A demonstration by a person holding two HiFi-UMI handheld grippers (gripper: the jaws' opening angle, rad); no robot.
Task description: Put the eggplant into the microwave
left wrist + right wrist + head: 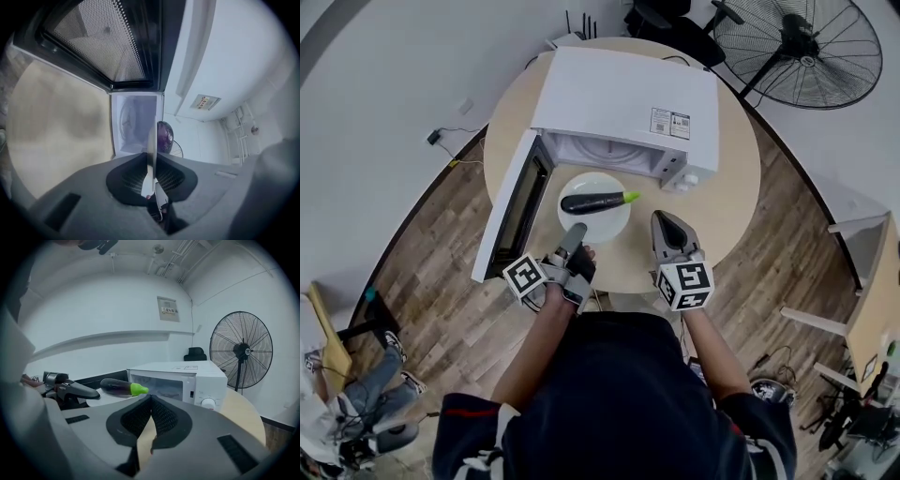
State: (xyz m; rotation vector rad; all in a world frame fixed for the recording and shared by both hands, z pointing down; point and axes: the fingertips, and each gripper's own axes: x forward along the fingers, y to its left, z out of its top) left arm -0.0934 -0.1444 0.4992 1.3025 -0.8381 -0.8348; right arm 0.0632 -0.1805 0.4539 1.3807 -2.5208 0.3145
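Since the left tool (pixel 574 232) is clenched on the near rim of the white plate (pixel 617 228), the eggplant (pixel 598 200) will likely travel with the plate rather than be picked up by itself. The left gripper view shows that rim edge-on between the pads, with the purple eggplant (pixel 164 137) just past it. The right tool (pixel 664 223) hangs just beside the plate's right side with its 2 jaws pressed together on nothing, so the left hand is the 1 already engaged.

The eggplant lies across the plate with its long axis roughly parallel to the microwave (pixel 628 103) front. Its green stem end points right, toward the right tool. Whether the plate rests on the round tabletop (pixel 731 187) or is lifted off it cannot be told.

Straight beyond the plate the cavity (pixel 600 150) stands open, so the needed travel is judged to be directly away from the person. The door (pixel 514 211) is swung out along the plate's left side and lies close to the left tool. On the right, the control-panel corner sits near the plate's far rim. The room to either side looks modest, so the plate should go in square.
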